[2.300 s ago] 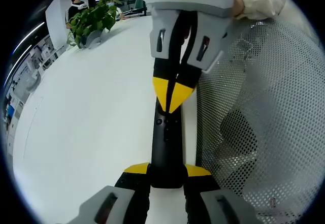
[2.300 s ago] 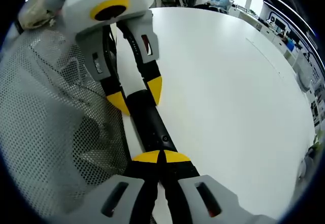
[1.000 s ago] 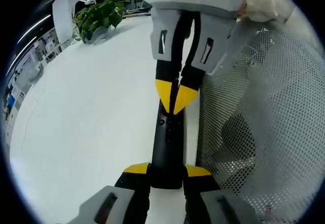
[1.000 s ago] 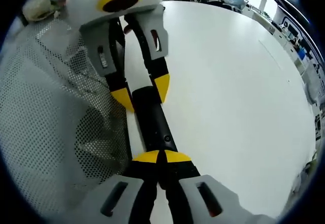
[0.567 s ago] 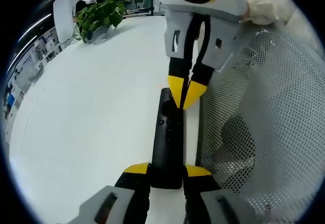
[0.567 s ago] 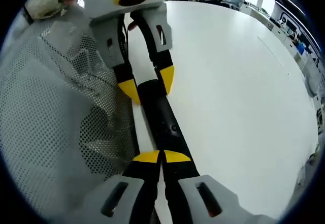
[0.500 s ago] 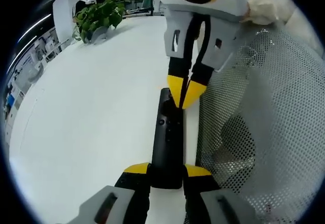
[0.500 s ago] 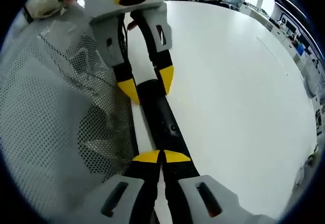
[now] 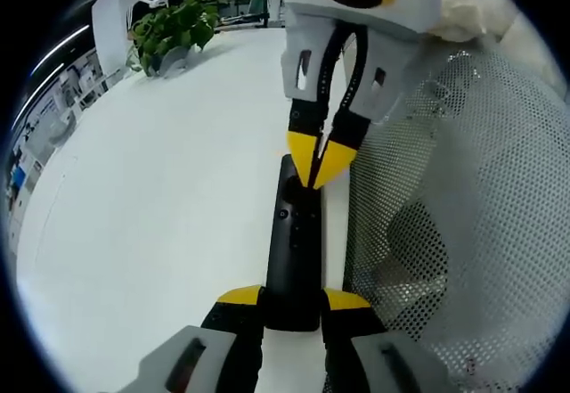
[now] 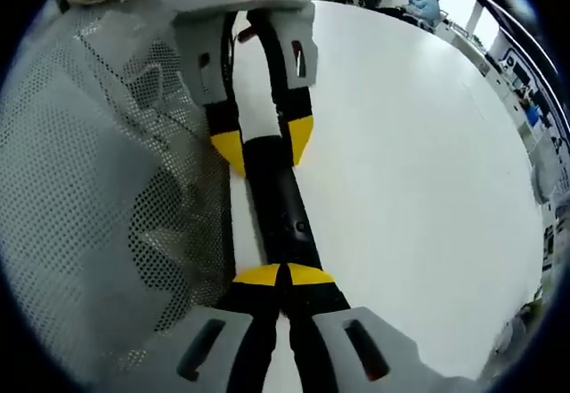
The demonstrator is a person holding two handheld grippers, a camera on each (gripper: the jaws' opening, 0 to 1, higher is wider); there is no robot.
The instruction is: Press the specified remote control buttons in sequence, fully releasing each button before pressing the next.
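A slim black remote control [image 9: 294, 241] lies lengthwise on the white table [image 9: 160, 188]. My left gripper [image 9: 292, 297] is shut on its near end, one yellow-tipped finger on each side. My right gripper [image 9: 316, 159] comes down from the top of the left gripper view, shut, its joined yellow tips resting on the remote's far end. In the right gripper view the right gripper [image 10: 282, 274] sits shut on top of the remote control [image 10: 280, 206], and the left gripper [image 10: 264, 143] clamps the remote from beyond. The small buttons under the tips are hidden.
White mesh fabric on a person's body [image 9: 445, 233] runs along one long side of the remote, mesh fabric [image 10: 98, 188]. A potted plant [image 9: 169, 32] stands at the table's far end. Seated people [image 10: 423, 1] are far off. Bare table [image 10: 401, 143] lies on the other side.
My right gripper has slid along the remote away from the left gripper, from the middle to the far end. It stays shut. The left gripper keeps its hold.
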